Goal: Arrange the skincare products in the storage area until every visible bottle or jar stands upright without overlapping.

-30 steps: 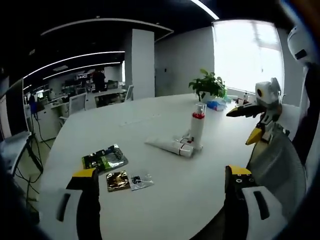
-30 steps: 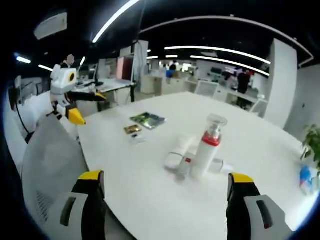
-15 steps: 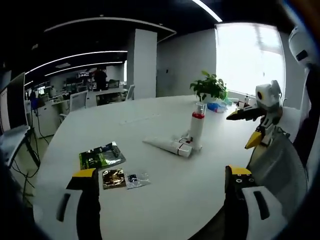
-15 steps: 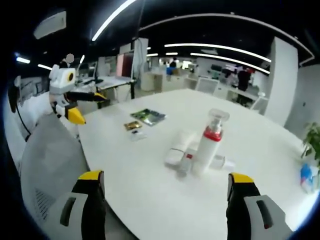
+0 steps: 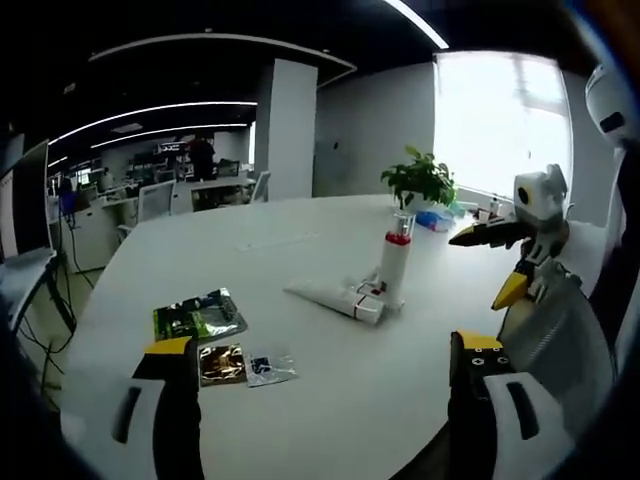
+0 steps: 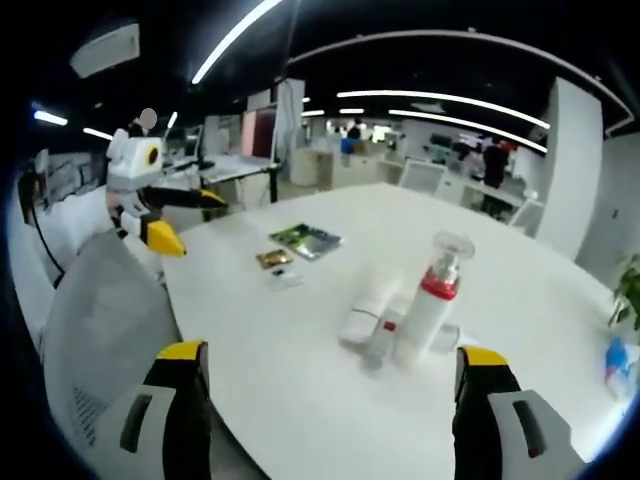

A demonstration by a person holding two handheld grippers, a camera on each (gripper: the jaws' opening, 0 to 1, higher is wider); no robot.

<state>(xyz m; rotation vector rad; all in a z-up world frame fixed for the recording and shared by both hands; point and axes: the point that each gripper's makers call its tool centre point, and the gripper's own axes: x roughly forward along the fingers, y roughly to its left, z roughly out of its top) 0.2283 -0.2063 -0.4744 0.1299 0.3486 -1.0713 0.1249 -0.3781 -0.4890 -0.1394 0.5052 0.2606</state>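
Right gripper (image 6: 325, 400): jaws spread wide, nothing between them, held off the near edge of the white table (image 6: 300, 400). Straight ahead and a little right of centre, well apart from the jaw tips, stands the pump bottle (image 6: 430, 305) with the red collar and clear cap, upright. Touching or just beside its base on the left, a white tube (image 6: 365, 315) lying flat, long axis running roughly away from the jaws toward the sachets (image 6: 290, 260) farther left. Possibly a second small item against the bottle's base; too blurred to tell.

Left gripper (image 5: 325, 400): also wide open and empty, off the table edge. From here the bottle (image 5: 394, 268) is ahead and slightly right, with the tube (image 5: 335, 297) lying across the view, narrow crimped end pointing left, red-marked cap end (image 5: 368, 312) against the bottle's foot. Green and gold sachets (image 5: 200, 320) much closer, just past the left jaw.

Judged from both views: neither gripper clearly nearer the tube, both well short. Tube lying, bottle already standing, so the tube looks like the piece to raise. Best taken across its short width near the cap end, then tipped cap-down clear of the bottle; crowding at the bottle's base risks knocking it over.
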